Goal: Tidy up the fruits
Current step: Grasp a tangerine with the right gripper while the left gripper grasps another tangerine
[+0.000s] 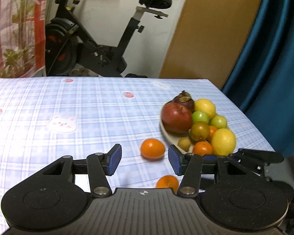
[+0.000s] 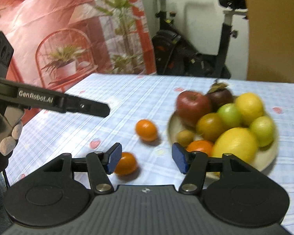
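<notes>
Checked-cloth bench [image 1: 49,101], left to right: wide bare cloth up to its far edge; two loose oranges [image 1: 152,149] [image 2: 125,163] ahead of the left gripper [image 1: 145,159] and right gripper [image 2: 146,157], jaws open, empty; plate [image 2: 268,156] heaped with fruit near the right edge.

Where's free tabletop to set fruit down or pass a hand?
Free: the blue checked tablecloth left of the white plate, up to its far edge. Crowded: the plate, heaped with fruit, and the strip beside it with two loose oranges.
</notes>
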The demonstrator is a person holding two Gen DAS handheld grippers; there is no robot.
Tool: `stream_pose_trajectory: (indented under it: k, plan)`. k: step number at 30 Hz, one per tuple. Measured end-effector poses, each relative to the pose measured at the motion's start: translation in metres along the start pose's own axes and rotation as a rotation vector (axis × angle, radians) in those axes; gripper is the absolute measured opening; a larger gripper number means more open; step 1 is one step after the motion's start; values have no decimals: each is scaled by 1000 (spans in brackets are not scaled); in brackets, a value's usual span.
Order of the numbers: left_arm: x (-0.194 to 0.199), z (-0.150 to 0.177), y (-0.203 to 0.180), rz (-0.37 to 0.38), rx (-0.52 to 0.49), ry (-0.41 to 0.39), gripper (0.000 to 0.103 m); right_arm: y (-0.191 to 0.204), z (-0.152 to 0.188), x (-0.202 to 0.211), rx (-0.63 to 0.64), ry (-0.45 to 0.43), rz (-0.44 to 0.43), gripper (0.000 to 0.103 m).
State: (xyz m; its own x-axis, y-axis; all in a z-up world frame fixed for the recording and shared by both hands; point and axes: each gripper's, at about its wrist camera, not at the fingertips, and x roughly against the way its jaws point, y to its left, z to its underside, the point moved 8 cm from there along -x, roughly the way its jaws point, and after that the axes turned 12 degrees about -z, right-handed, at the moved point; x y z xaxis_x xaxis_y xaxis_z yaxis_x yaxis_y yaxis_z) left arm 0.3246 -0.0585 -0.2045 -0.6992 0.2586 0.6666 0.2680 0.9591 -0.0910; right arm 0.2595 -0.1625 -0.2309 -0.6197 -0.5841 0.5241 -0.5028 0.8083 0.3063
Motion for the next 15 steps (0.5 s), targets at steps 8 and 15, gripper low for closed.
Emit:
stream_pose_trajectory:
  k: [8,15]
  plan:
    - [3,8,15,-8,21,4,55,15,12,-42,24,91,-27,53]
    - [-5,10,11,-9,20,15,55,13,15,-43,18,91,-14,44]
